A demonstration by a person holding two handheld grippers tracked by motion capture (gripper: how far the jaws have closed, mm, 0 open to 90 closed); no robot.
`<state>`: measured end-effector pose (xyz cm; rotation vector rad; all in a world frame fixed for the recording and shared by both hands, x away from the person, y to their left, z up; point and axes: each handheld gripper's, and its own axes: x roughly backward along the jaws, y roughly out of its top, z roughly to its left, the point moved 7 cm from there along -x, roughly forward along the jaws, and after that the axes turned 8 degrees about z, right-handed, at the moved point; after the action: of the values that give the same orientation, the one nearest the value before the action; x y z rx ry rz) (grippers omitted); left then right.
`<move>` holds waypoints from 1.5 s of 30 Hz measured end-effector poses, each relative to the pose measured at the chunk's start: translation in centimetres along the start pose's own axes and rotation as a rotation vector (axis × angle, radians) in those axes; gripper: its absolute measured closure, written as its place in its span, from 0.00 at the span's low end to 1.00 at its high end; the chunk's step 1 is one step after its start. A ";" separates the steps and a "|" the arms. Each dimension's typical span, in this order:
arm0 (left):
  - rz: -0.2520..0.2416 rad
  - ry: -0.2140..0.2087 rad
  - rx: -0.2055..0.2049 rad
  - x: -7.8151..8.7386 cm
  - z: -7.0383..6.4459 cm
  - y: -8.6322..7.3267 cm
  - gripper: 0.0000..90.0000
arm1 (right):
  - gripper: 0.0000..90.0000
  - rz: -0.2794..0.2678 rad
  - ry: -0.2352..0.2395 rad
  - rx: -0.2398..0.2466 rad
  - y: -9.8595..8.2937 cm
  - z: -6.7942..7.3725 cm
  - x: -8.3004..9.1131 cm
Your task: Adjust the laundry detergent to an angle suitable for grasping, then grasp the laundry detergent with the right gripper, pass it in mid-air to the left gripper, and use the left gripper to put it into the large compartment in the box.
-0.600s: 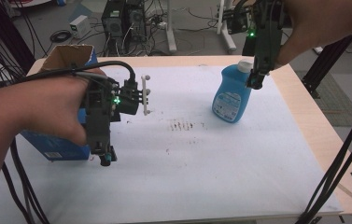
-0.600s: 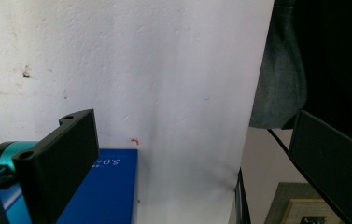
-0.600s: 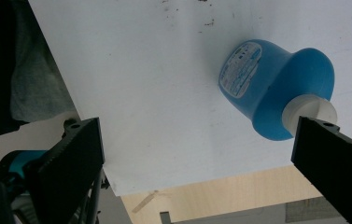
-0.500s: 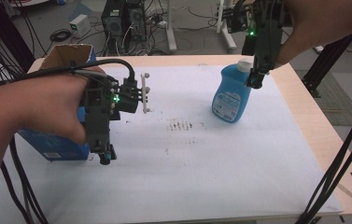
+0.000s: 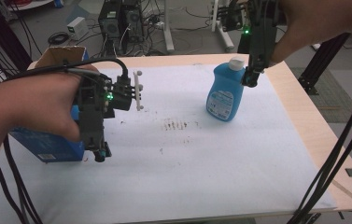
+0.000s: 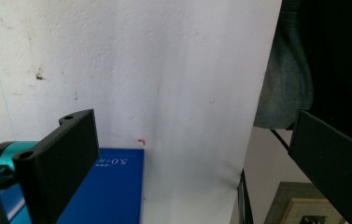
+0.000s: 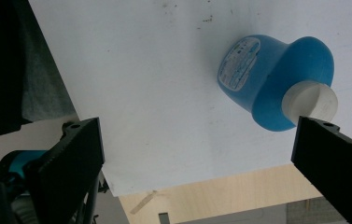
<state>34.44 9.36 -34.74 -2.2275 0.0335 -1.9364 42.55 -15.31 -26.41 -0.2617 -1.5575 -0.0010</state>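
The blue bottle (image 5: 224,93) with its white cap (image 5: 236,62) stands upright on the white sheet (image 5: 201,158) that covers the table, toward the far right part of it. Nearer than the bottle and well to its left, the left gripper (image 5: 100,153) hangs over the sheet, just beside a blue box (image 5: 47,144) that lies at the left edge; its jaws are spread wide with nothing between them. Close to the bottle, the right gripper (image 5: 249,80) hangs next to the cap, jaws also spread wide, empty. Behind the bottle, the wooden table edge (image 5: 187,59) shows.
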 end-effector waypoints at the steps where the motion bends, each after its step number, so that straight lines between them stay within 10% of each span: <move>1: 0.000 0.001 0.004 0.0 0.0 0.0 0.02 | 0.02 -0.001 0.000 -0.002 0.0 0.1 0.0; 33: -0.006 0.021 0.007 0.5 -0.8 0.2 0.02 | 0.02 -0.023 -0.036 -0.004 -0.5 1.2 0.4; 45: -0.010 0.028 -0.006 0.6 -0.6 0.0 0.02 | 0.02 -0.108 -0.027 -0.115 -2.4 1.0 -0.3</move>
<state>33.93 9.19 -34.07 -2.2087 0.0330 -1.9749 41.14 -17.55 -26.36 -0.2685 -1.5994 -0.1726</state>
